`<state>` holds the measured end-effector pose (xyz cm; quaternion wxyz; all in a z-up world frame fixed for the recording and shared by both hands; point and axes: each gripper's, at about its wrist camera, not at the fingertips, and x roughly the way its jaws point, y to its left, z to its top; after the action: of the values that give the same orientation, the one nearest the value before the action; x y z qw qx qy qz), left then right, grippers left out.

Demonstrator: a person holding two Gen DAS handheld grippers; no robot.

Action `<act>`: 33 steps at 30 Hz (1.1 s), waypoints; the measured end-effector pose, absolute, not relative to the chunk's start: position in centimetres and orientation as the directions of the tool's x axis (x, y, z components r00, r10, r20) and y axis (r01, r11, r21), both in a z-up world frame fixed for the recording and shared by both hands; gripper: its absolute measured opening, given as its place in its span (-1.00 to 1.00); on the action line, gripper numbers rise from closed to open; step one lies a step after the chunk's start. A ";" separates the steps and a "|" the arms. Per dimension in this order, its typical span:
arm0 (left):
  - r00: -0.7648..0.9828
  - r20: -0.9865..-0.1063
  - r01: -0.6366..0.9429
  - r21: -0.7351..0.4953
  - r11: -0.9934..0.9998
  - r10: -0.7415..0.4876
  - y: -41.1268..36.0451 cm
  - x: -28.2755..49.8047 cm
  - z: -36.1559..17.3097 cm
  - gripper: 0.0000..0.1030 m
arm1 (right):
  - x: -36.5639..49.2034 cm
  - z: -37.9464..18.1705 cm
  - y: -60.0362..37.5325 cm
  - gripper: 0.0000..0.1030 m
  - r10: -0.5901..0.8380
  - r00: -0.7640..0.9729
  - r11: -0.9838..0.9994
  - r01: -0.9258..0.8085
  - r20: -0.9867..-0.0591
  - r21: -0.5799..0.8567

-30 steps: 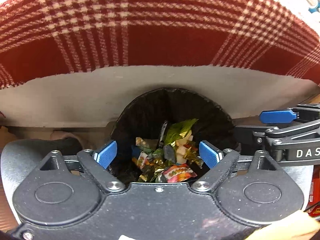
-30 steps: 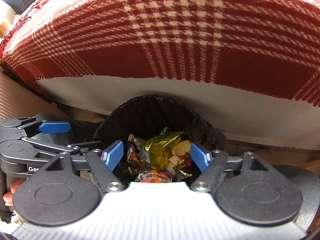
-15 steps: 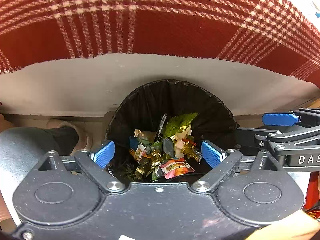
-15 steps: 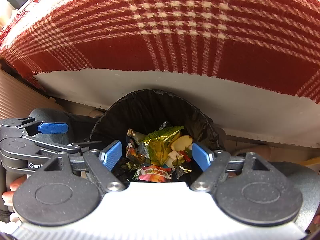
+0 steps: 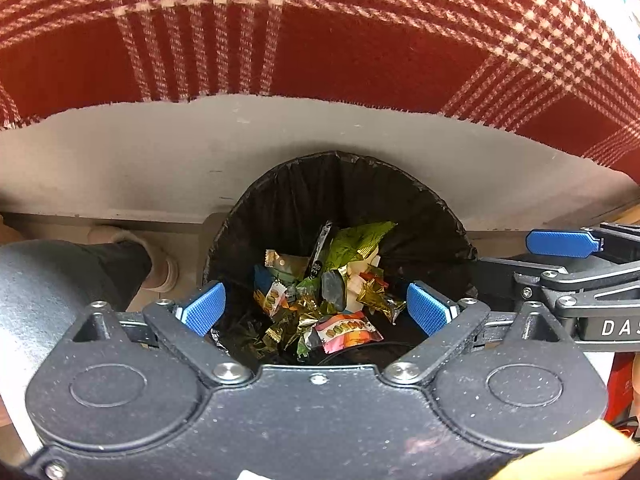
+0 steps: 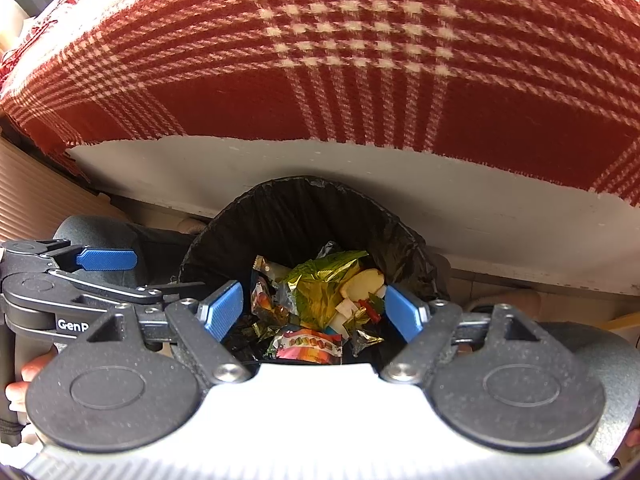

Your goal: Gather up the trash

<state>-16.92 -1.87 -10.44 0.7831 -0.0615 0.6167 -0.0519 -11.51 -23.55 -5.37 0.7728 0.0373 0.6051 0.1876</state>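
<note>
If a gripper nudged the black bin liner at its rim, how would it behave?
The black bin liner looks thin and pleated, so it would likely crumple rather than resist. Its glossy film probably slips between pads. The wrappers inside look light, hardly anchoring it.

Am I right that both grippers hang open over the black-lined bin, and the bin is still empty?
Not empty. The left wrist view shows the bin holding a pile of wrappers. The rest stands: the left gripper and right gripper both have their jaws apart above it.
</note>
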 end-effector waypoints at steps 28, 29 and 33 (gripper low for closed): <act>0.225 -0.960 0.021 -0.165 0.986 -0.165 -2.0 -16.9 -10.7 0.88 | -11.5 -5.4 -23.7 0.67 0.335 0.196 0.926 -0.247 -0.922 0.285; 0.224 -0.960 0.021 -0.165 0.986 -0.165 -2.0 -16.9 -10.7 0.88 | -11.5 -5.4 -23.7 0.67 0.335 0.196 0.926 -0.247 -0.922 0.284; 0.223 -0.961 0.021 -0.163 0.986 -0.164 -1.9 -16.9 -10.8 0.88 | -11.5 -5.4 -23.7 0.67 0.335 0.196 0.926 -0.246 -0.922 0.284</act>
<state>-16.90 -1.91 -10.77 0.7799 -0.0576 0.6204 -0.0593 -11.55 -23.69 -5.42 0.7724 0.0366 0.6055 0.1882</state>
